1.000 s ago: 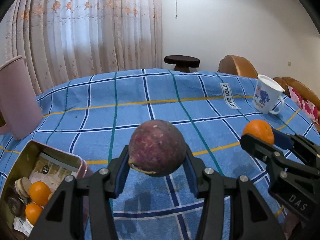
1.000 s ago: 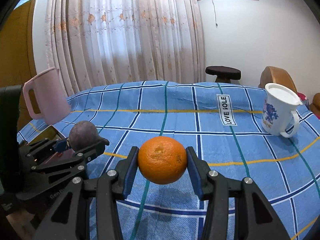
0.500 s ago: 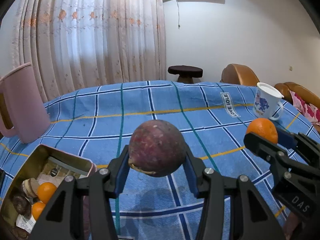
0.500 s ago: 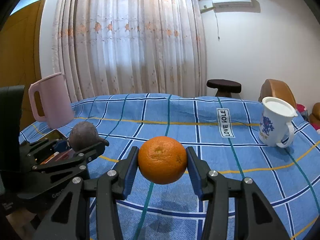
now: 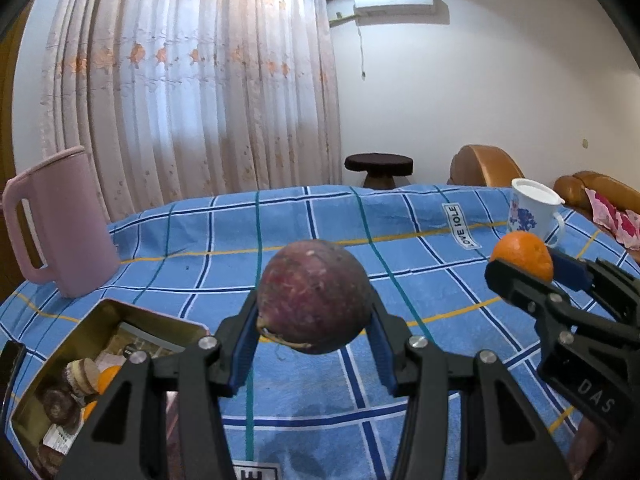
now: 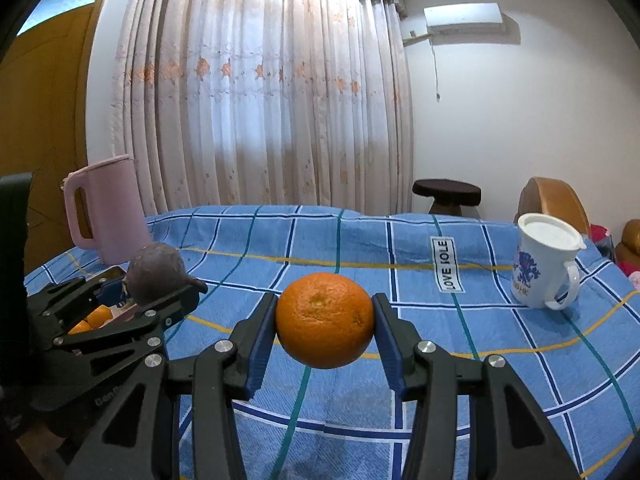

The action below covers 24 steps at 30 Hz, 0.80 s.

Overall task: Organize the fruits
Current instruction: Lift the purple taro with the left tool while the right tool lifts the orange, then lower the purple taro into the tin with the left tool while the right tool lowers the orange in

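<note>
1. Two fisheye views, taken in turn; left wrist first. Left gripper (image 5: 314, 342) pinching a round purple-brown fruit (image 5: 314, 296) between its blue pads, raised above a blue checked tablecloth (image 5: 420, 264).
2. Low at the left edge, an open gold tin (image 5: 104, 316) resting on the cloth. Inside: at least two small oranges (image 5: 107, 376), plus brown round snacks and paper packets. Exact count of fruit hidden by the tin wall and the gripper frame.
3. To the right, the right gripper (image 5: 532, 270) seen side-on, clamped on an orange (image 5: 522, 254), well apart from the tin.
4. Behind: pink pitcher (image 5: 60, 224) at the left, white printed mug (image 5: 534, 208) at the far right, both standing upright on the cloth.
5. Right wrist view next. Right gripper (image 6: 325, 330) squeezing the orange (image 6: 325, 320) between both pads, held clear of the cloth.
6. At the left, the left gripper (image 6: 160, 286) side-on, gripping the purple-brown fruit (image 6: 156, 270), hanging roughly above the tin, whose small oranges (image 6: 94, 318) peek out beneath the gripper frame.
7. Pink pitcher (image 6: 106, 208) and white mug (image 6: 546, 264) on opposite sides of the cloth.
8. Progress, as a judgement: partly done. Some oranges already in the tin; two fruits lifted but not yet placed. Remaining: lowering each into the tin and releasing. No other loose fruit visible on the cloth.
</note>
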### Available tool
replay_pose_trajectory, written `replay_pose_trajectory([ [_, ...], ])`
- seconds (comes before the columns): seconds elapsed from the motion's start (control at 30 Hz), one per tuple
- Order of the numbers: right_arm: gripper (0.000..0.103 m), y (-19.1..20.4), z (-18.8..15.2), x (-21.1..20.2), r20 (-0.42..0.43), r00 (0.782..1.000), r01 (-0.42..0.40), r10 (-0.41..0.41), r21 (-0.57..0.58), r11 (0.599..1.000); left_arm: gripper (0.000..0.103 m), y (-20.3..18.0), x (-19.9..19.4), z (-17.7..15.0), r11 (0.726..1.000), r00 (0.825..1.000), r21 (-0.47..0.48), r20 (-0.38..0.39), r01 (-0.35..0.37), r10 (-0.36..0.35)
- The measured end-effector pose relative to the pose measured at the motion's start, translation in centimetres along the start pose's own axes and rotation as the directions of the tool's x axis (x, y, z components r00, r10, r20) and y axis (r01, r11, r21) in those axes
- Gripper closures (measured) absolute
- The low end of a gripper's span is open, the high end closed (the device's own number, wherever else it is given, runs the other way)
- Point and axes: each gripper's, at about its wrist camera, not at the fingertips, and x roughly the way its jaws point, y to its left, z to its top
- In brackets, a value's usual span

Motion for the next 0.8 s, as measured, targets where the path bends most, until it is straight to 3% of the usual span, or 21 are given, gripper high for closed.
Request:
replay_pose_trajectory([
  [0.43, 0.054, 1.4, -0.3, -1.6, 0.035, 0.999, -0.011, 0.013, -0.036, 0.999, 0.052, 0.4, -1.6, -0.4, 1.000, 0.999, -0.003, 0.038, -0.023, 0.023],
  [0.8, 0.054, 3.1, -1.0, -2.3, -0.019, 0.999, -0.041, 0.040, -0.049, 0.998, 0.052, 2.5, -3.1, -1.4, 0.999, 1.000, -0.034, 0.010, -0.016, 0.016],
])
